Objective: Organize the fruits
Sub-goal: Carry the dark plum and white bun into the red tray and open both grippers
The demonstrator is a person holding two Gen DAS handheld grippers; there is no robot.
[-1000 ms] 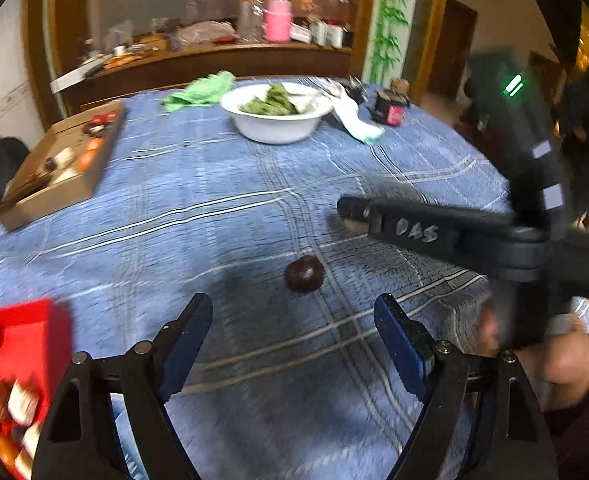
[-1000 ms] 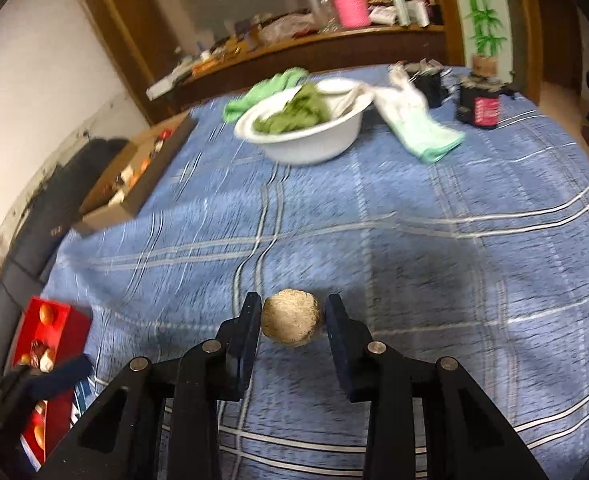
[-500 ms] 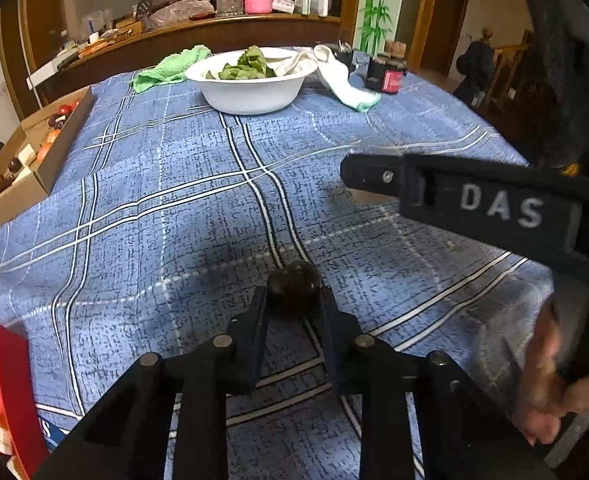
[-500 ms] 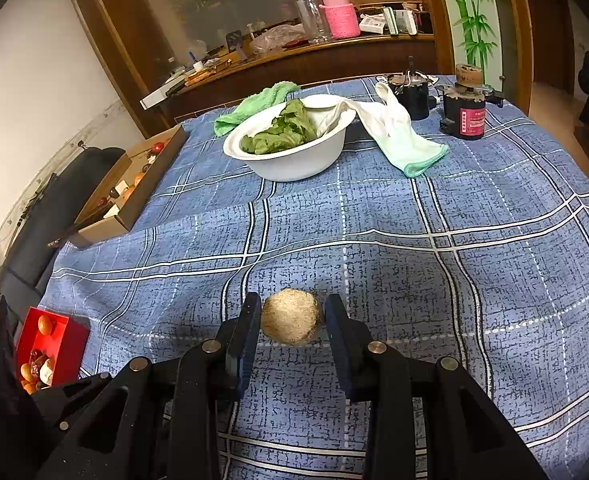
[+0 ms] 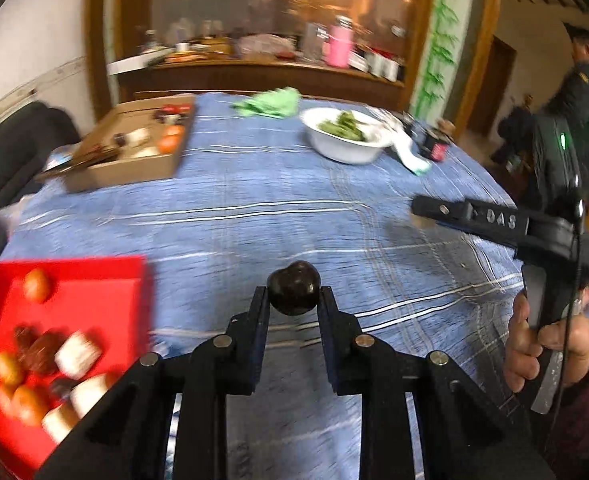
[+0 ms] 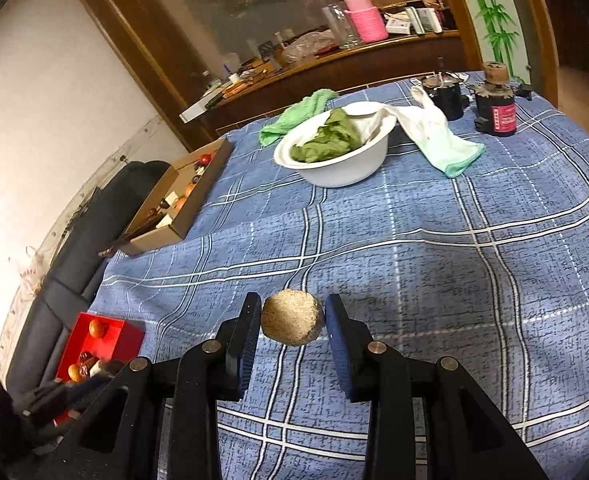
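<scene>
Left hand-held gripper (image 5: 293, 300) is clamping a dark round fruit (image 5: 293, 288) above the tabletop (image 5: 274, 200), beside the red box (image 5: 106, 280); right hand-held gripper (image 6: 293, 322) is pinching a tan round fruit (image 6: 292, 322) above the tabletop.

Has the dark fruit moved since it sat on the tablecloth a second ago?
Yes. The dark fruit is now clamped in the left gripper and has swung left toward the red box, with the white bowl farther off.
</scene>
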